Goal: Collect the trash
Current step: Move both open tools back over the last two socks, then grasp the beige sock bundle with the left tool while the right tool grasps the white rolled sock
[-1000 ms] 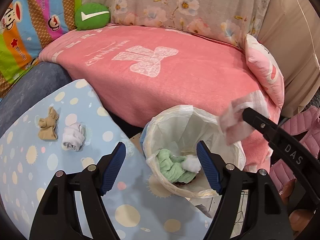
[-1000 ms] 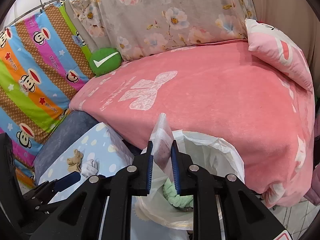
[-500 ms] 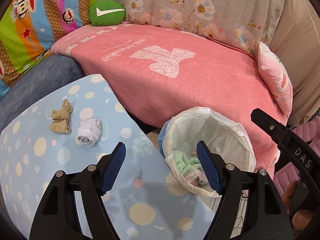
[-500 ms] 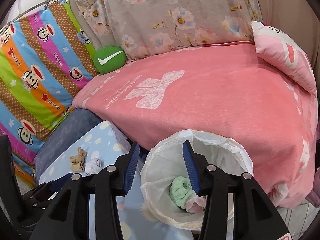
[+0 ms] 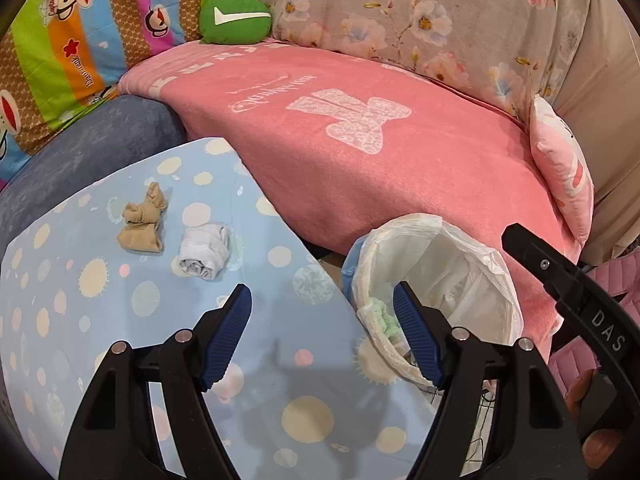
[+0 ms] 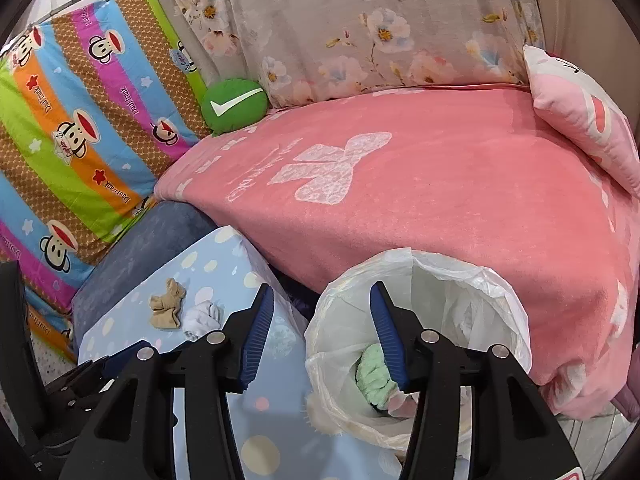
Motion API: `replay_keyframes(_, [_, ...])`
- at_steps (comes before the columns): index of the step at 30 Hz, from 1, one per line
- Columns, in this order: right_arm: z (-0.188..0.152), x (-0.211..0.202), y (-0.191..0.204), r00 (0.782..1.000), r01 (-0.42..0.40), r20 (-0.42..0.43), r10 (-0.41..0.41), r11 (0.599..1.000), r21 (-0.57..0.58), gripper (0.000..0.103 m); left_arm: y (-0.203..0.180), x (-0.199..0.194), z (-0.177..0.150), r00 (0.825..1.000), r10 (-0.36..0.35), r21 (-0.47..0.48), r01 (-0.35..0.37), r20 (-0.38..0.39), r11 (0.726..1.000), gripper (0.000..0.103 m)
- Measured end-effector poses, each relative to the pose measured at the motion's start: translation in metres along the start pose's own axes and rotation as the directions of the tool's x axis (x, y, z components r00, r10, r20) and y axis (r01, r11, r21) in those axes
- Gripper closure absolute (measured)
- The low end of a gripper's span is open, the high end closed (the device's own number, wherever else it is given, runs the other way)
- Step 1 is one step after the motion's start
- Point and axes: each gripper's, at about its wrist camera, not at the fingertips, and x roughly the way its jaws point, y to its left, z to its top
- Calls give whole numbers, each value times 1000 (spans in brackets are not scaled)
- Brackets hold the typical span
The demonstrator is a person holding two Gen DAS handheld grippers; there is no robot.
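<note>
Two handheld grippers over a counter (image 5: 132,312) w/ pale blue polka-dot cover, next to a sofa under a pink blanket (image 5: 400,168). Left gripper (image 5: 322,316): jaws spread wide, nothing between them, hovering above the counter edge. Right gripper (image 6: 320,316): jaws also wide apart & empty; 1 s ago they pinched a flat white wrapper above the bin, and by 0.5 s ago they had let go. Bin (image 5: 496,268), lined w/ a white plastic bag, sits between counter and sofa; inside it, a green wad (image 6: 374,374) plus a pinkish-white scrap (image 6: 400,404) beside it, seen from the right wrist. Compared w/ 1 s ago the left view has swung left, so more counter shows and the bin sits further right. On the counter, unmoved: tan crumpled wad (image 5: 142,226) and white crumpled wad (image 5: 204,252), just beside each other, well apart from both grippers. Green round cushion (image 5: 236,19) at the sofa back.
</note>
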Motion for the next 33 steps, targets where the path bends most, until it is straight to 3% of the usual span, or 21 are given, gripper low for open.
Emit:
replay_keyframes(15, [-13, 13, 42, 999, -23, -39, 21, 998, -66, 48, 50, -4, -8, 999, 40, -76, -40, 1, 996, 33])
replay_keyframes(24, [-28, 35, 83, 995, -55, -94, 43, 991, -125, 47, 103, -2, -14, 996, 84, -161, -85, -11, 983, 33])
replay_keyframes(33, [-48, 72, 128, 983, -98, -172, 66, 978, -187, 47, 172, 8, -17, 988, 152, -264, -156, -36, 952, 30])
